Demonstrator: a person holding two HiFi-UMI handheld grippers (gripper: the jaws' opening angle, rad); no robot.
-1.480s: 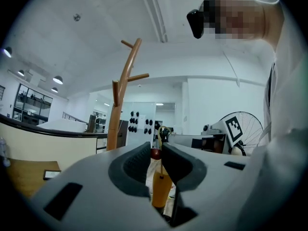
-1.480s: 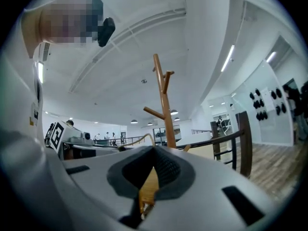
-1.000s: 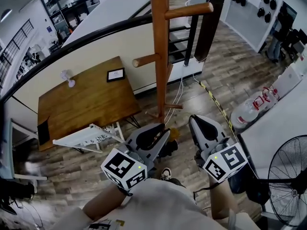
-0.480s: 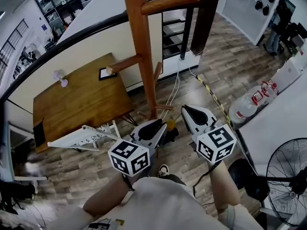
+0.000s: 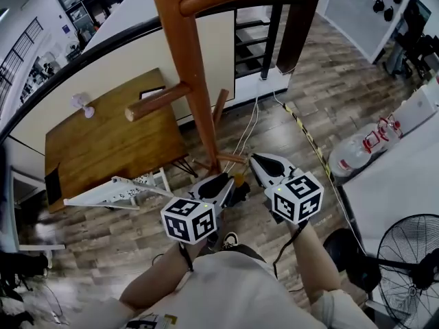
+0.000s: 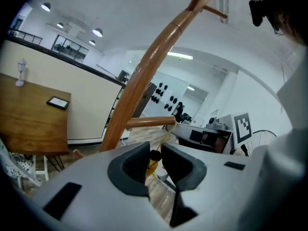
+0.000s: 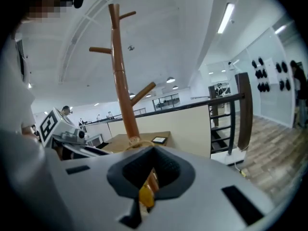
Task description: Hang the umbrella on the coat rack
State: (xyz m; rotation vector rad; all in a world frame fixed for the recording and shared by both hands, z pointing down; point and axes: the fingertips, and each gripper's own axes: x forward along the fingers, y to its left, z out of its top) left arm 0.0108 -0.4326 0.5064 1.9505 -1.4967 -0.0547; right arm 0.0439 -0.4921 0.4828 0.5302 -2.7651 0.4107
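Beside coat rack [image 5: 180,60], umbrella [image 5: 238,179] in right gripper [image 5: 255,160]

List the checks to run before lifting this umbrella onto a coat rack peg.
1. Left gripper has the umbrella: ok, jaws close on its black and yellow end.
2. Right gripper has it too: ok, a yellow part sits between the shut jaws.
3. Free peg on the coat rack: ok, the lower peg is bare.
4. Umbrella at peg height: not ok, the pegs show above both grippers.
5. Hanging loop open: cannot tell.
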